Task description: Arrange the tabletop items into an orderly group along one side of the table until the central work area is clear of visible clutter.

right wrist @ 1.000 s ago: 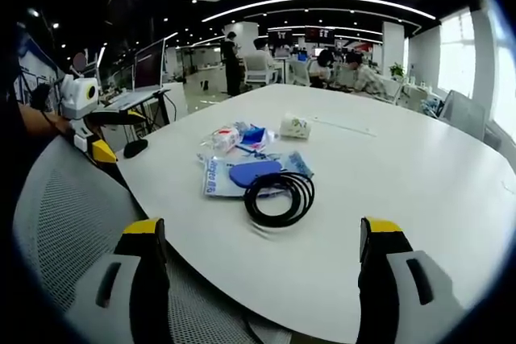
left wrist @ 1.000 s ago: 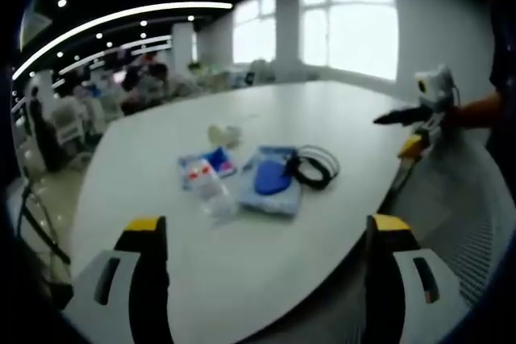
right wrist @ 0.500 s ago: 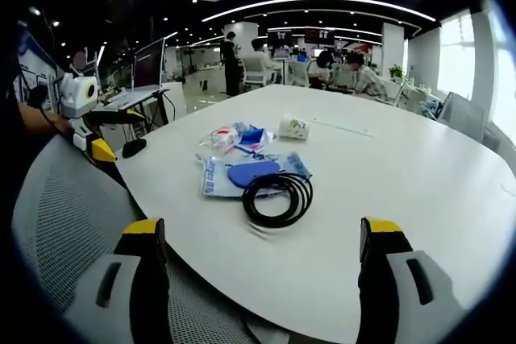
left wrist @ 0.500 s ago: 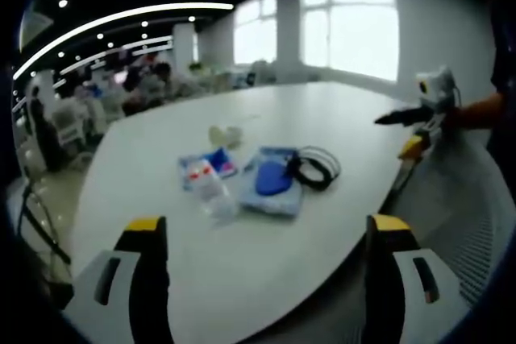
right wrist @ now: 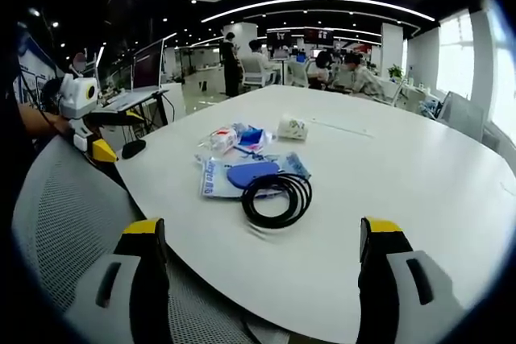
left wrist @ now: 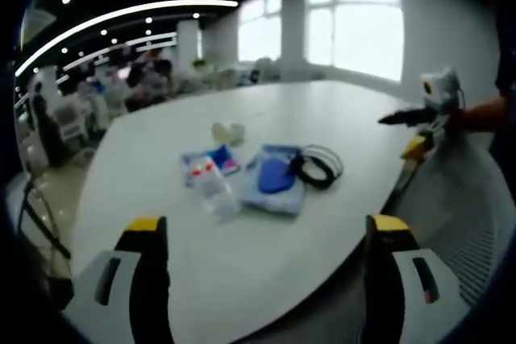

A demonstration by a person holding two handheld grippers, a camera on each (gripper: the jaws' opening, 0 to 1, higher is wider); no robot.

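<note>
A large white oval table [right wrist: 419,175] carries a small cluster of clutter near its near edge, and both grippers hang back from it over a grey mesh chair back [right wrist: 64,223]. The left gripper [left wrist: 262,235] has its yellow-tipped jaws spread wide with nothing between them; the right gripper [right wrist: 262,235] likewise stands wide open and empty. In the right gripper view, a coil of black cable [right wrist: 277,197] lies nearest, touching the edge of a flat blue-and-white plastic packet [right wrist: 218,179] on which rests a blue oval pad [right wrist: 251,173]. Just behind these sit a clear plastic bottle with a red-and-white label [right wrist: 222,138], lying on its side, and a small blue packet [right wrist: 254,135] beside it. A little farther in, apart from the rest, a crumpled whitish cup-like thing [right wrist: 293,127] lies on the table; what it is exactly cannot be told. In the left gripper view the same group sits mid-table: the cable [left wrist: 317,166] at the right, the blue pad [left wrist: 275,175] on its packet, the bottle [left wrist: 208,184] to the left, the whitish thing [left wrist: 228,132] behind. Each gripper shows in the other's view at the table's edge, held out level. People sit at desks in the office background.
</note>
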